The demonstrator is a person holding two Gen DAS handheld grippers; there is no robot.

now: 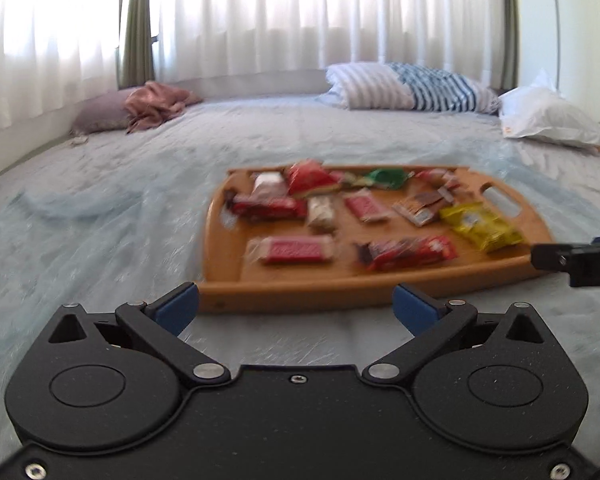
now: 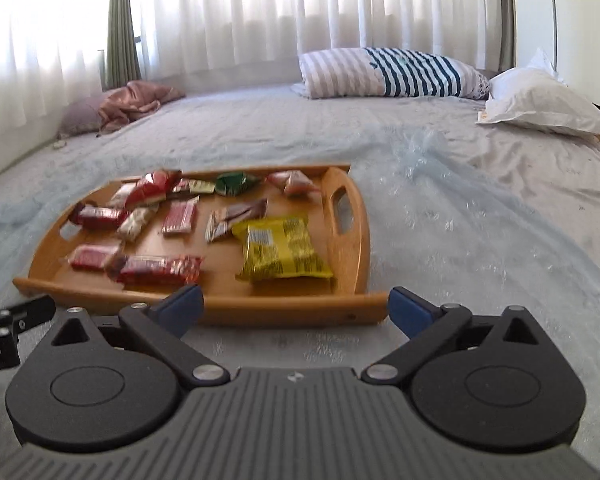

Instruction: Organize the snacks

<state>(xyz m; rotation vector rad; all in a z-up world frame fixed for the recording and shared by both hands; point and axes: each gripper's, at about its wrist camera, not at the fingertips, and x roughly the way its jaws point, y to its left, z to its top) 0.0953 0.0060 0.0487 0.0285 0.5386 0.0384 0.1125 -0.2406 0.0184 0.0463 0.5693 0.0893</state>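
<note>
A wooden tray (image 1: 300, 294) lies on the bed and holds several wrapped snacks. It also shows in the right wrist view (image 2: 292, 310). A yellow packet (image 1: 480, 226) lies at the tray's right end, also in the right wrist view (image 2: 282, 250). Red bars (image 1: 410, 252) (image 2: 158, 270) lie along the near side, a green packet (image 1: 388, 178) (image 2: 234, 182) at the far side. My left gripper (image 1: 296, 306) is open and empty, just short of the tray's near rim. My right gripper (image 2: 296, 308) is open and empty at the tray's near right corner.
The tray sits on a pale blue bedsheet (image 2: 460, 240). A striped pillow (image 2: 392, 72) and a white pillow (image 2: 540, 104) lie at the far right. A pink cloth on a mauve pillow (image 1: 156, 104) lies far left. White curtains (image 1: 300, 12) hang behind.
</note>
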